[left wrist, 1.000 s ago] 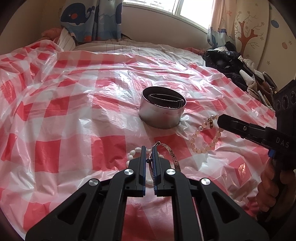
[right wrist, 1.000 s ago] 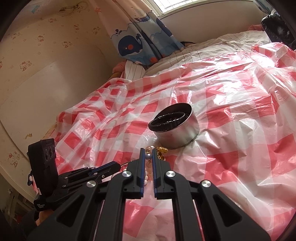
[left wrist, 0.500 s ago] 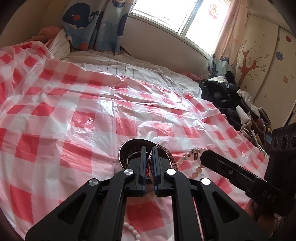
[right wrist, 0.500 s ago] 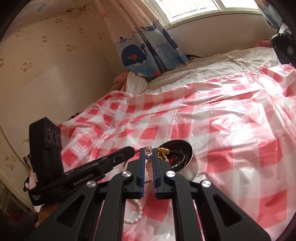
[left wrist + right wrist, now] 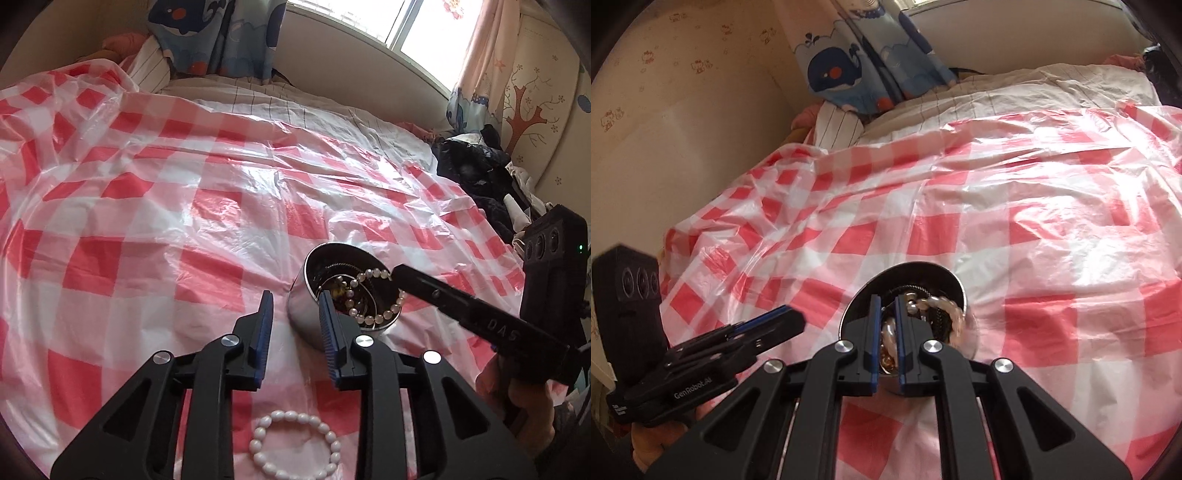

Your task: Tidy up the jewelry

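Over the steel tin (image 5: 345,295) your right gripper (image 5: 886,332) stays clamped on the pearl bracelet (image 5: 373,295); release it next. Your left gripper (image 5: 295,325), jaws just parted, is empty; the white bead bracelet (image 5: 295,448) waits below.

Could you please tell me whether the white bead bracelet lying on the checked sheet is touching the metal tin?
Apart. The left wrist view shows the white bead bracelet flat on the sheet, with bare sheet between it and the metal tin.
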Demonstrator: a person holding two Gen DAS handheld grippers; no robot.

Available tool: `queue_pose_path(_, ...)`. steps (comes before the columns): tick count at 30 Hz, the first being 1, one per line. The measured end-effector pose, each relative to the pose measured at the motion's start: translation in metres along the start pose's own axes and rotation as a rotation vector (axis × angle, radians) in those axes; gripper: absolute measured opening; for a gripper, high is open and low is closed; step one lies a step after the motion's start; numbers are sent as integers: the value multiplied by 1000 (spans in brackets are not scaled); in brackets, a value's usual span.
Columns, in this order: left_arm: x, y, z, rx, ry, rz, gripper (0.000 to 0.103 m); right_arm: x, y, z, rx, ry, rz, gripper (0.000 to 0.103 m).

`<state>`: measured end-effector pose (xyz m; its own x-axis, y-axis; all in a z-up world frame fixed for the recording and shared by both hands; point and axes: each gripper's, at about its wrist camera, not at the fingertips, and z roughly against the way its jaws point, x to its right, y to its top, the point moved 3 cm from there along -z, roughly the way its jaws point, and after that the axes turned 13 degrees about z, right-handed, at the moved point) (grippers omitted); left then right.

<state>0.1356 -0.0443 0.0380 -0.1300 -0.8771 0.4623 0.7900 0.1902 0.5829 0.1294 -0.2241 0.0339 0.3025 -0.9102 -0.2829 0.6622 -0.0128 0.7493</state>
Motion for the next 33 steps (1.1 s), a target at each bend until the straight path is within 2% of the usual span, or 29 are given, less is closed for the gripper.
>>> queue_pose_path(3,-10,-12,11,-25,20,-14,29,0,-7,16,8,7,-12,9)
queue_pose_path(6,-21,-28,13,-89,35,-26,30,-5,-21,29,-12,20,-30,9)
queue_pose_path(8,-26,-38,10,-122,49,-44,30,-16,-36,33,-40,44,-33,15)
queue_pose_path(9,-27,-43,8,-142,50,-52,30,-20,-43,33,-59,51,-30,24)
queue_pose_path(10,-26,-47,6,-154,59,-65,30,-26,-52,32,-82,55,-23,26)
queue_pose_path(15,-21,-67,-5,-161,156,-188,30,-44,-70,24,-131,63,7,26)
queue_pose_path(17,-19,-71,-3,-154,170,-212,30,-47,-74,19,-152,62,18,26)
queue_pose_path(21,-24,-72,2,-157,153,-198,32,-56,-84,8,-205,68,48,27)
queue_pose_path(23,-21,-74,2,-160,163,-227,32,-58,-85,8,-202,38,60,27)
queue_pose_path(25,-12,-79,0,-162,161,-286,20,-54,-84,10,-190,33,41,28)
queue_pose_path(26,-7,-81,0,-160,166,-312,10,-51,-83,12,-181,23,29,29)
queue_pose_path(27,-3,-82,0,-158,162,-327,7,-47,-82,15,-172,10,18,31)
queue_pose_path(29,4,-78,4,-150,105,-311,7,-38,-80,21,-148,-7,-15,31)
queue_pose_path(33,20,-48,22,-81,-12,-229,7,-19,-71,38,-67,-53,-90,32)
